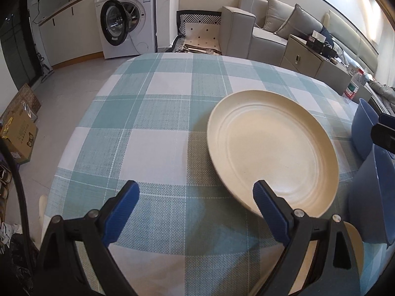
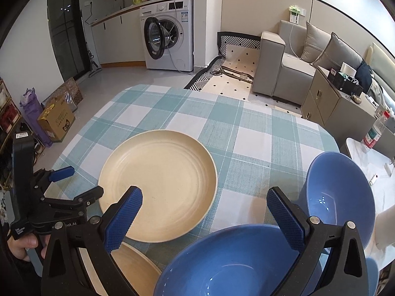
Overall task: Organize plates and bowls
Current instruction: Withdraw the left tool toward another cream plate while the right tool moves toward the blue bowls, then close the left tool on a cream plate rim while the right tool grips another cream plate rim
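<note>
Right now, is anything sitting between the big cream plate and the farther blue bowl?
No. In the right wrist view, only bare checked tablecloth lies between the cream plate and the farther blue bowl.

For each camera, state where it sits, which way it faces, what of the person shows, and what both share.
Left wrist: on the left tongs, angled down over the checked table at the cream plate; open tongs only.
Right wrist: on the right tongs, angled down at plate and near blue bowl; shows a hand holding the left tongs.
Shared: plate, table, washing machine.
</note>
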`<state>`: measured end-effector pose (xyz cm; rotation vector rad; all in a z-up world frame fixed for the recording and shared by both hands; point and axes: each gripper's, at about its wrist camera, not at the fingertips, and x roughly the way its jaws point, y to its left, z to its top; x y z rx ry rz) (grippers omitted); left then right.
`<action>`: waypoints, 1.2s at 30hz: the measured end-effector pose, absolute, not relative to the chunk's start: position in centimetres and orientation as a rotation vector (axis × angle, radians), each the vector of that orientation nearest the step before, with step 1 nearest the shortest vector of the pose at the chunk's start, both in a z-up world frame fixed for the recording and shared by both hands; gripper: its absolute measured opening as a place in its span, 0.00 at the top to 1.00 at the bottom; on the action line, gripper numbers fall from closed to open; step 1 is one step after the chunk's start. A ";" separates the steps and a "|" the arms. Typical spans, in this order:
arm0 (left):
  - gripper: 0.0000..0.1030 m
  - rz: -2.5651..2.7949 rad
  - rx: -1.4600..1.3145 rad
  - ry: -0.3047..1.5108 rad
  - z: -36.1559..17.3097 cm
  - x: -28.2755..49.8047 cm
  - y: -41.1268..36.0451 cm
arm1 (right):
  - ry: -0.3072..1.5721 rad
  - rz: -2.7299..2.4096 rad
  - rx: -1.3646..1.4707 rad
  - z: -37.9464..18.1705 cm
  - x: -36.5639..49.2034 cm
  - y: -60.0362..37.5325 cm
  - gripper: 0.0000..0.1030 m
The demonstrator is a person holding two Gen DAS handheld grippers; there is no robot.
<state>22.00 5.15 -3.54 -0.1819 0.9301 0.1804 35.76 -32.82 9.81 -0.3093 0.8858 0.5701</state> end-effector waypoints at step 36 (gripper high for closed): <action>0.06 0.270 -0.183 0.984 -5.3 20.4 10.6 | 0.947 0.620 -0.399 7.6 36.6 -26.1 0.01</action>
